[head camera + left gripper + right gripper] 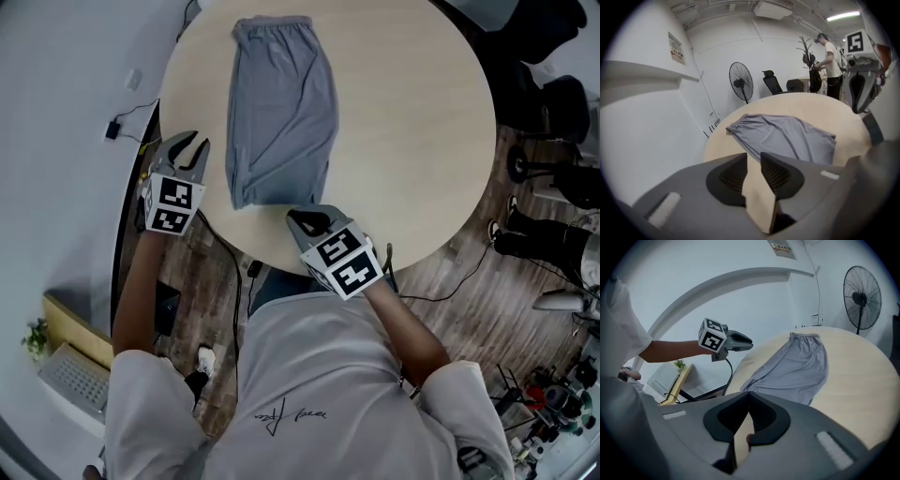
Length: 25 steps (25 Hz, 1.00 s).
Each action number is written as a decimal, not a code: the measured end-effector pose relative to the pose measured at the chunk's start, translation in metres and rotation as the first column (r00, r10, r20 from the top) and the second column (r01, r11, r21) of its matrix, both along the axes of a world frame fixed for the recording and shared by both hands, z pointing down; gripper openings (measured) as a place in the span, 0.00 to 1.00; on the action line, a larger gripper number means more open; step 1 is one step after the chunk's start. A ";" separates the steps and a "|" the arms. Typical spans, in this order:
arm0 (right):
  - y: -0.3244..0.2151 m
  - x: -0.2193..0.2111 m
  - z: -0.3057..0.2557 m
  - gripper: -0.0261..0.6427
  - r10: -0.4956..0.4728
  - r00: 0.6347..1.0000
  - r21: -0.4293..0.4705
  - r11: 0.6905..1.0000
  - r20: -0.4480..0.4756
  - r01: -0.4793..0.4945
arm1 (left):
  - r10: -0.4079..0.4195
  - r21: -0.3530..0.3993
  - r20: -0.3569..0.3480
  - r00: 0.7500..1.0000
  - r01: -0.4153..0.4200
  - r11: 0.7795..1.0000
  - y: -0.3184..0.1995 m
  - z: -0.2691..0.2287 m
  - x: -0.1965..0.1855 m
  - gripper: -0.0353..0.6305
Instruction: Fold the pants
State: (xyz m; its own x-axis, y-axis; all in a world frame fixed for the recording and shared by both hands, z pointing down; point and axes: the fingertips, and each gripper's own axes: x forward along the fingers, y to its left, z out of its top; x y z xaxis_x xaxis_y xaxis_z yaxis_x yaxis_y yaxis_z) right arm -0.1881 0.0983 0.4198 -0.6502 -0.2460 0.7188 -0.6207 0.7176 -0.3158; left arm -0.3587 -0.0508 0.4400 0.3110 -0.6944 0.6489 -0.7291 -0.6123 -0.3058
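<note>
Grey pants (pixel 281 112), folded lengthwise, lie flat on the round beige table (pixel 412 141), with the waistband at the far end. My left gripper (pixel 192 145) hovers at the table's left edge, beside the pants and apart from them, open with nothing between its jaws (pixel 752 161). My right gripper (pixel 302 218) is just off the near hem, shut and empty (pixel 748 394). The pants (pixel 787 136) lie ahead of the left jaws. In the right gripper view the pants (pixel 797 369) stretch away, and the left gripper (pixel 738 340) hangs to their left.
A standing fan (pixel 740 82), office chairs (pixel 773 83) and a person (pixel 830 61) are beyond the table. A white wall runs along the left. Cables cross the wooden floor (pixel 450 272), chairs (pixel 553 103) stand at the right, and a keyboard (pixel 75 375) sits low left.
</note>
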 end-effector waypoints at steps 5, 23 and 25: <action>0.010 0.010 0.006 0.03 0.040 0.999 0.000 0.999 -0.004 -0.040 | -0.126 -0.048 -0.129 0.984 0.121 0.991 0.034 0.008 0.004 0.27; -0.020 0.079 0.075 0.15 0.444 0.896 -0.095 0.893 0.011 -0.441 | -0.626 -0.371 -0.316 0.713 0.514 0.773 0.120 0.076 0.031 0.31; -0.023 0.081 0.083 0.17 0.471 0.882 -0.127 0.875 0.011 -0.466 | -0.692 -0.419 -0.341 0.636 0.556 0.717 0.122 0.083 0.028 0.32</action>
State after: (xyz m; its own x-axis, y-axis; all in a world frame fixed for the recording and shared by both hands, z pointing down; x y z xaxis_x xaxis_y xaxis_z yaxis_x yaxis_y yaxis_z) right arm -0.1075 0.0748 0.5029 -0.5086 -0.4450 0.7370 -0.8601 0.3019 -0.4113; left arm -0.3307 0.0711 0.5227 0.1585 -0.6636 0.7311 -0.9678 0.0422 0.2480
